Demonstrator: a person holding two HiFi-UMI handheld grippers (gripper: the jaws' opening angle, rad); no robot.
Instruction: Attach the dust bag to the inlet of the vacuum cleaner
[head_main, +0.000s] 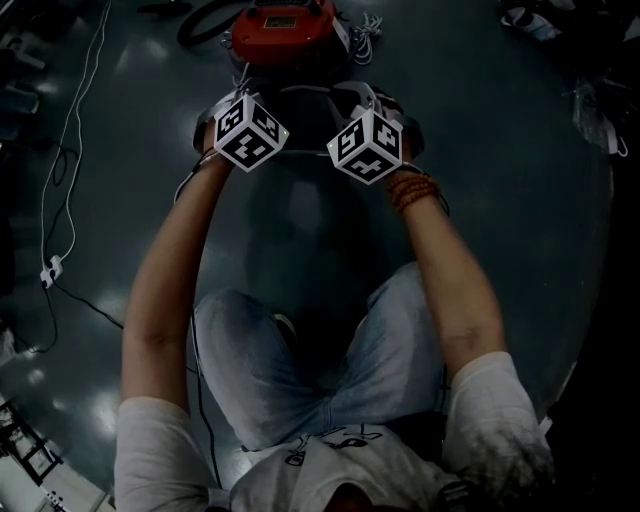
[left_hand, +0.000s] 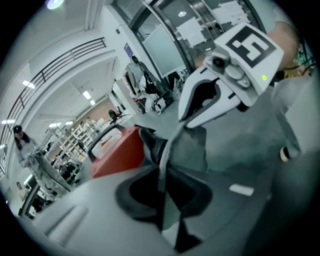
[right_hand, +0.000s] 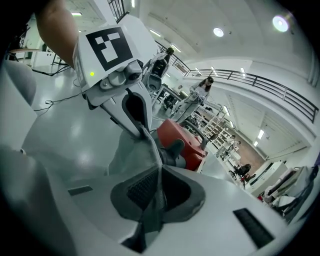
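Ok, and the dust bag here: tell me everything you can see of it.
The dust bag is grey and looks like soft cloth, limp and creased. Its edge is pinched in two places: the left claw and the right claw are each shut on a fold of it. It is held up between them just in front of the red vacuum cleaner, close beside the dark inlet, and seemingly not yet fitted over it.

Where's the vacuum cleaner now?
The red vacuum cleaner sits on the floor at the head view's top centre, beyond the left gripper and right gripper, both clamping the dust bag.
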